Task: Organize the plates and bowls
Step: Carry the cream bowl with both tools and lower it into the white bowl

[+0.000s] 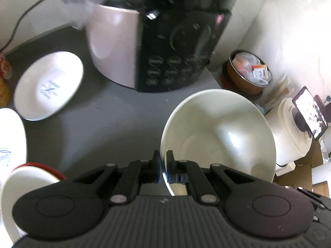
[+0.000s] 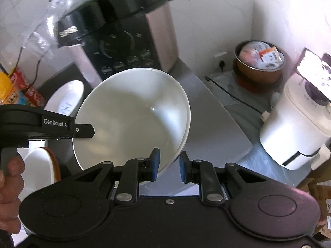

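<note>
Left gripper is clenched on the rim of a big white bowl; blue pads sit tight on either side of the rim edge, lower centre of left wrist view. Bowl is tilted, its opening facing the cam, filling centre-right of frame above the grey counter.

In right wrist view the same bowl sits mid-frame, w/ the left gripper coming in from the left edge onto the rim; a hand holds its handle at lower left. Right gripper straddles the bowl's lower rim: left pad looks to be against the inside wall, right pad stands off w/ a visible gap, so not pressing from both sides, i.e. released.

Other task items, left wrist view: a white plate w/ blue mark flat on counter at centre-left, another white dish at left edge, a red-rimmed bowl at lower left.

Behind: pink/black cooker top centre, brown pot w/ packets at right, white appliance far right.
</note>
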Available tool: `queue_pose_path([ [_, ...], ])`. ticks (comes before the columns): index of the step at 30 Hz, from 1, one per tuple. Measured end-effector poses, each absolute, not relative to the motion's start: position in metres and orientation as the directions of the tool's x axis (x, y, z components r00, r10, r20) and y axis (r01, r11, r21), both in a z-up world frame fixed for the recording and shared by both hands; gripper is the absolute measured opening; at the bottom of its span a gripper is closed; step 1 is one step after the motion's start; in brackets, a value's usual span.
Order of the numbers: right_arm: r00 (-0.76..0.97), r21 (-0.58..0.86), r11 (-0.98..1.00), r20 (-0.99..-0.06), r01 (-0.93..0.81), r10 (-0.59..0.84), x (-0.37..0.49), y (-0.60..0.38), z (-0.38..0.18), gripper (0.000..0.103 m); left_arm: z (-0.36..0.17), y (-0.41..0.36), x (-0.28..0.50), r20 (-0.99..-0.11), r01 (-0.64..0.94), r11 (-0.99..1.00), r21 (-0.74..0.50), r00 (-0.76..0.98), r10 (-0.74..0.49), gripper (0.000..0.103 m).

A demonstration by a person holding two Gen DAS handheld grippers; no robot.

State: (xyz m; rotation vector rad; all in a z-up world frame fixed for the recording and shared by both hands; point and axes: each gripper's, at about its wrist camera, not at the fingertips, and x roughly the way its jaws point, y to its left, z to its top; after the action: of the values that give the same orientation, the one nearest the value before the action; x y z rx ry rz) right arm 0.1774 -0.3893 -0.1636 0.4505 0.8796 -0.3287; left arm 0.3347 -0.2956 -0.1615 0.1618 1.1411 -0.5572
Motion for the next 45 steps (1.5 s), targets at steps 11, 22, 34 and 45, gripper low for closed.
queue_pose_path([
  [11,0.651,0.236,0.902,-0.757,0.361,-0.062,0.189,-0.339,-0.13,0.02,-0.124,-0.228,0.341,-0.857,0.426,0.886,-0.184,0.373,-0.357,0.004],
  [22,0.672,0.219,0.937,-0.74,0.272,-0.022,0.198,-0.287,-0.106,0.02,-0.094,-0.157,0.335,-0.837,0.356,0.91,-0.211,0.414,-0.357,0.004],
  [34,0.647,0.205,0.963,-0.761,0.175,0.044,0.212,-0.24,-0.107,0.02,-0.1,-0.096,0.332,-0.857,0.271,0.941,-0.202,0.417,-0.304,0.004],
  [45,0.593,0.201,0.975,-0.798,0.095,0.107,0.217,-0.218,-0.114,0.021,-0.106,-0.062,0.327,-0.877,0.229,0.955,-0.187,0.399,-0.268,0.005],
])
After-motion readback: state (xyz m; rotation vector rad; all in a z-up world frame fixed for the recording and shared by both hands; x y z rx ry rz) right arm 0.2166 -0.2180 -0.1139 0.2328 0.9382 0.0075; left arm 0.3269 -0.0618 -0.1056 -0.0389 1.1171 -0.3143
